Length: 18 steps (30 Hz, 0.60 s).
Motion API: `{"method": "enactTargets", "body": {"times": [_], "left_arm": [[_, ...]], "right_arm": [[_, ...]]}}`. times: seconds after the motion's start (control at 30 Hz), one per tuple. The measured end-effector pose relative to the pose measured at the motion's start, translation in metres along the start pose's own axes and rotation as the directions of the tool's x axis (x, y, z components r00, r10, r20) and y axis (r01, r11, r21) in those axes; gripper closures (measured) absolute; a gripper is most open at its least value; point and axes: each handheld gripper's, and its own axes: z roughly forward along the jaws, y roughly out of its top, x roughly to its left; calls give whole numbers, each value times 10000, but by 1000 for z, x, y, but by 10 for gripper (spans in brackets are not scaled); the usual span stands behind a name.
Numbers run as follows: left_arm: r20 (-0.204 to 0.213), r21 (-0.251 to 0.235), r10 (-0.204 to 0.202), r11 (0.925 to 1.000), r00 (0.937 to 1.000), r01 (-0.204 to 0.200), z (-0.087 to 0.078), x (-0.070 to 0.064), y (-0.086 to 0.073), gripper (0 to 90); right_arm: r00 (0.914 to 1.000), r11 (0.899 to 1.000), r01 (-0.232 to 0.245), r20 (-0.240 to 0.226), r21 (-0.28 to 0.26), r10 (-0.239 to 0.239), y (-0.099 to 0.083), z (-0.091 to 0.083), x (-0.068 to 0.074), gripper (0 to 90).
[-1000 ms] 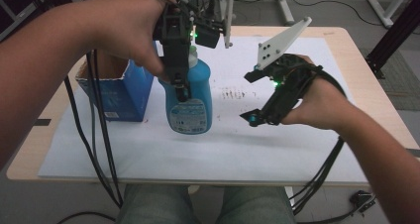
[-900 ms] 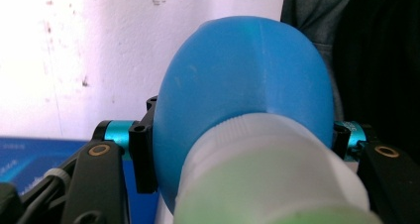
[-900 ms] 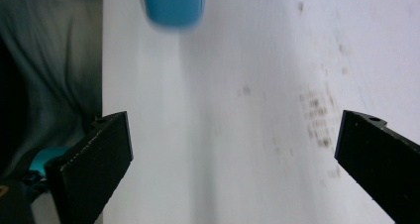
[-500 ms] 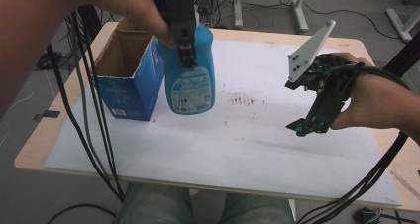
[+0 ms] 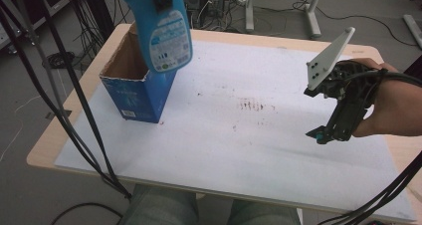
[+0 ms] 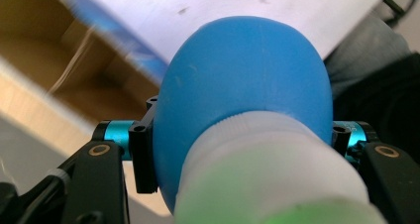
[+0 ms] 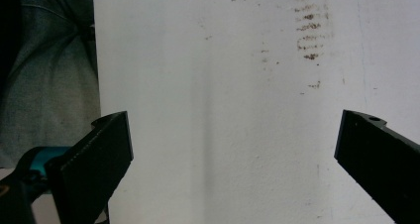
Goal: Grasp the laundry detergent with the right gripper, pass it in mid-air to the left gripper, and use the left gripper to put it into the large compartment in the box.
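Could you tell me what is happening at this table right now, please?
A person works with a tool in each hand. The left tool is clamped on a blue bottle and holds it in the air above an open blue cardboard box on the white-covered table. The right tool is open and empty, held over the table's right side.

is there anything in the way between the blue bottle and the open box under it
Nothing visible. The blue bottle hangs in the left gripper just above the open blue box, whose brown inside looks bare where it shows. The right gripper is far off, open.
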Motion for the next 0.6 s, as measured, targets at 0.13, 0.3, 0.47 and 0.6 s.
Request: {"method": "enactTargets", "body": {"times": [0.13, 0.3, 0.47, 0.6], "left_arm": [[-168, -30, -1313, 9913, 9912, 1313, -10, 20, -15, 373], [-389, -20, -2977, 9546, 9539, 2979, -11, 44, -30, 373], [-793, 59, -3774, 9254, 9227, 3790, -3, 62, -36, 373], [-590, 94, -4053, 9136, 9123, 4065, 8, 72, -37, 374]], "right_arm": [[10000, 10000, 45, -3, 11, -45, 2, 0, 0, 6], [10000, 10000, 57, 46, 13, -57, 3, 1, 2, 6], [9999, 10000, 12, 107, 48, -12, 3, 0, 4, 6], [9999, 10000, -19, 131, 56, 18, 3, 0, 5, 6]]}}
